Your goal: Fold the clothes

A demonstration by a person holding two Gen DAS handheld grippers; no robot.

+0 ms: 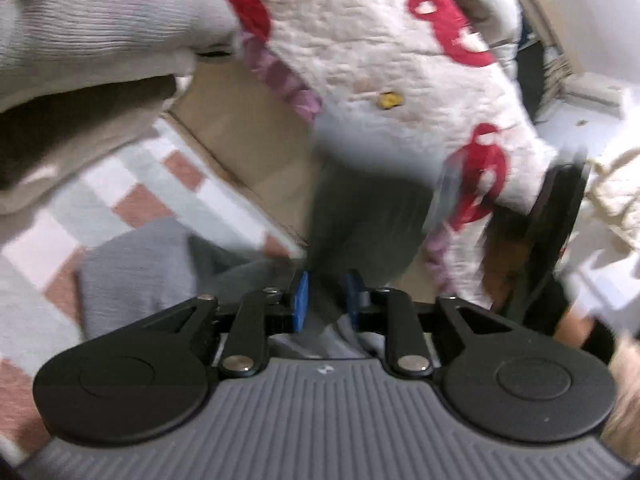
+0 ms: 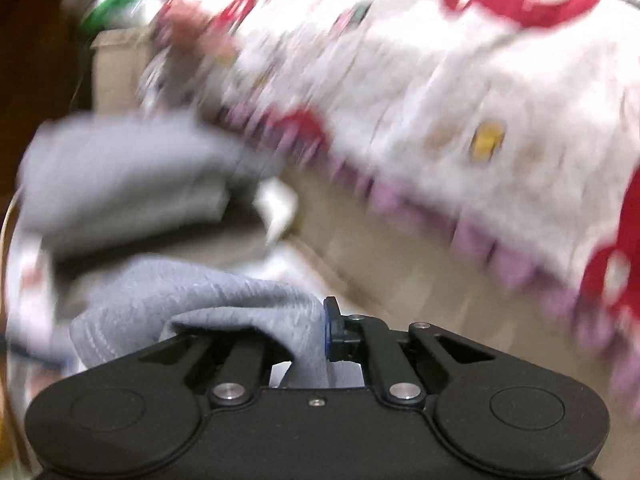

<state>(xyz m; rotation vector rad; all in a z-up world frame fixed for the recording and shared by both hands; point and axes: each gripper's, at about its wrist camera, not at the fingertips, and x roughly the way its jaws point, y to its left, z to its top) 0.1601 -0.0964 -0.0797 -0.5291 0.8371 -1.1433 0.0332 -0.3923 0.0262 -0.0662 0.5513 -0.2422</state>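
A grey knit garment (image 1: 360,216) hangs blurred in front of my left gripper (image 1: 326,300), whose blue pads (image 1: 301,300) are shut on a strip of it. More of the grey cloth (image 1: 132,272) trails down to the left. In the right wrist view the grey garment (image 2: 200,300) is bunched over the left finger of my right gripper (image 2: 314,336), which is shut on it; only the right blue pad (image 2: 330,328) shows. The right gripper's black body (image 1: 556,220) appears at the right of the left wrist view.
A white quilt with red shapes and a pink frill (image 1: 380,40) (image 2: 400,100) covers a bed with a beige side panel (image 1: 248,132). A stack of grey and beige folded clothes (image 1: 80,40) (image 2: 120,184) lies to the left. Pink-and-white checked fabric (image 1: 132,184) lies below.
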